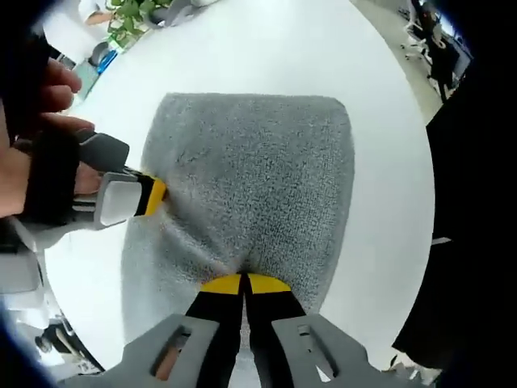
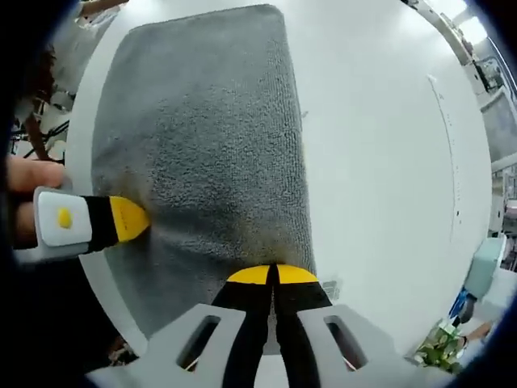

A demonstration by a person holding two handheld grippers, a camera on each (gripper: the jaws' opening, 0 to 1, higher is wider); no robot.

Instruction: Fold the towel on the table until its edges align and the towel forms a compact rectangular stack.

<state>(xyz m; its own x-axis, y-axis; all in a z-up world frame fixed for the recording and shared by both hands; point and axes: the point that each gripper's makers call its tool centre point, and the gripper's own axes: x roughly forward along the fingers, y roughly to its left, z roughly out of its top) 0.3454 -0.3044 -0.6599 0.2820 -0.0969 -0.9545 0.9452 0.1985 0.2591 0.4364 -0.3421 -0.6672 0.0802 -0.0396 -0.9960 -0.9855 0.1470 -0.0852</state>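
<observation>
**Both grippers pinching the grey towel on the white table**

Basically, left gripper view, going left to right: a person's hand at the left edge holds the right gripper, whose yellow tips bite into the towel's left edge. The towel, grey and fuzzy, lies flat on the white table, puckered where it is gripped. At bottom centre the left gripper has its jaws closed together on the towel's near edge, cloth bunched at the yellow tips. A plant sits past the table's far edge, top left.

Right gripper view, left to right: the left gripper comes in from the left, a finger behind it, yellow tip pressed on the towel. Bottom centre, the right gripper has its jaws shut tight on the towel edge. Bare table fills the right side; a plant shows at lower right.
</observation>
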